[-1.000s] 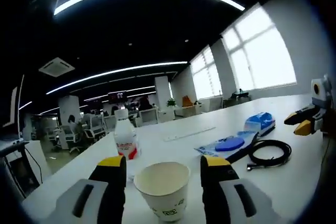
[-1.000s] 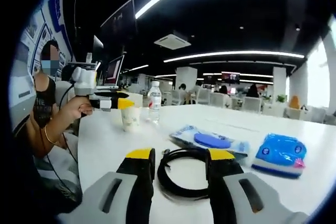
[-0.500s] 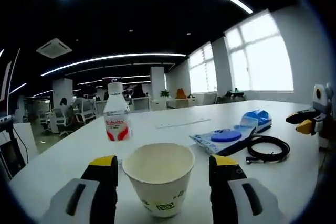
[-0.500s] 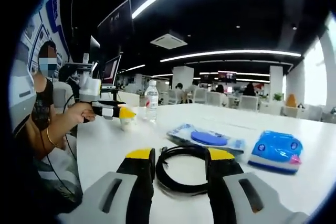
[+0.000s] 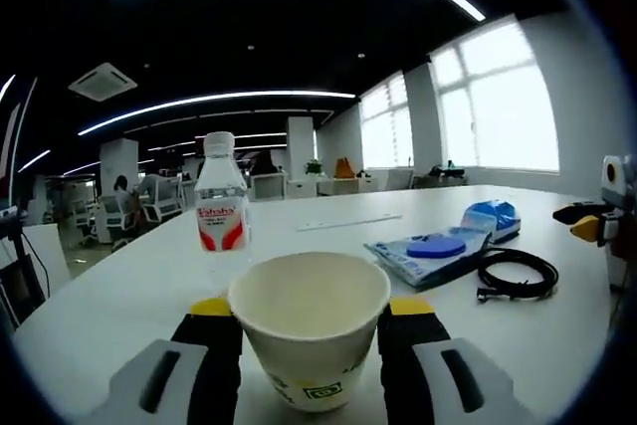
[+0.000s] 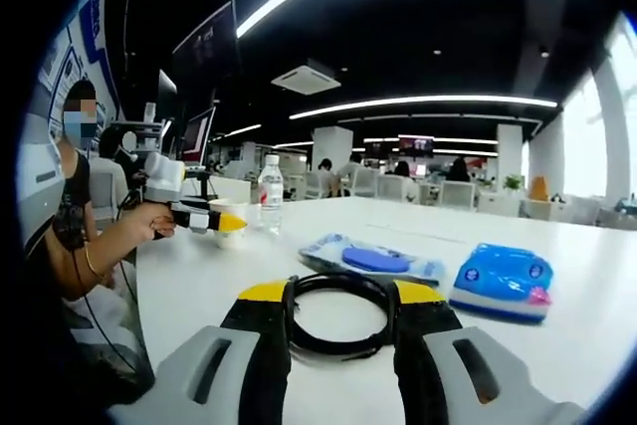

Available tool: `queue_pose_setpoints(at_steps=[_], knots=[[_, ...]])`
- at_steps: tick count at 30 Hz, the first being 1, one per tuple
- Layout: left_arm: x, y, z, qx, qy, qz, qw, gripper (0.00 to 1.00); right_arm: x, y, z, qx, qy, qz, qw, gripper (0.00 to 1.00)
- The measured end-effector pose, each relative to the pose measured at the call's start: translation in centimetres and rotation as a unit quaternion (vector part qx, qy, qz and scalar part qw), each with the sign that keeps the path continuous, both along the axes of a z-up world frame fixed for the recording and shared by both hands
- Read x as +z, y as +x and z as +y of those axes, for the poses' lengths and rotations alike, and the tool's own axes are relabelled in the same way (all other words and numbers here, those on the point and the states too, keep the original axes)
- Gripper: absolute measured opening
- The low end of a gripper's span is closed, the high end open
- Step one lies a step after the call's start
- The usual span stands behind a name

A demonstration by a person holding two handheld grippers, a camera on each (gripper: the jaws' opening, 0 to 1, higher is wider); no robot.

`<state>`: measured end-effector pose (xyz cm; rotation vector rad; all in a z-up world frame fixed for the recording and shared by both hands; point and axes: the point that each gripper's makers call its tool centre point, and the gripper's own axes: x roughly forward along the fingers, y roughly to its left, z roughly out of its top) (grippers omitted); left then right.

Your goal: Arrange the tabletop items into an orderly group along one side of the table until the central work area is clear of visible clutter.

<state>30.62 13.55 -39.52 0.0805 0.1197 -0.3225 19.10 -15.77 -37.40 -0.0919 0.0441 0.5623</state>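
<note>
While the left gripper (image 5: 310,314) closes its 2 yellow-tipped jaws against the sides of a paper cup (image 5: 310,333), the cup stands upright on the white table (image 5: 119,296) with its open mouth showing a pale interior and nothing visible inside. Behind it stands 1 clear water bottle (image 5: 220,208), capped and upright, with a red-and-white label; whether it holds any liquid cannot be told. Farther along lie 1 flat blue-and-white packet (image 5: 426,253), 1 blue pouch (image 5: 493,218) just beyond it, and 1 coiled black cable (image 5: 518,274) beside the packet. In the right gripper view, the right gripper (image 6: 339,302) rests low on the table with its 2 jaws set around the near part of the black coil, narrowly parted and touching or nearly touching its loop (image 6: 336,314). A person's hand (image 6: 149,219) holds the left gripper at the cup near the table's left edge. Bare white tabletop stretches between the cup and the cable, and the far side toward the windows (image 5: 498,106) lies open.
</note>
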Motion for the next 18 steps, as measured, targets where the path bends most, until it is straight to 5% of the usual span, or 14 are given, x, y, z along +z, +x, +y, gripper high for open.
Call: queue_pose_setpoints(at_steps=[18], knots=[[0.49,0.23,-0.80,-0.036,0.012,-0.016,0.9992,0.42,-0.15,-0.41,-0.93,-0.010,0.008,0.001,0.9999,0.37]])
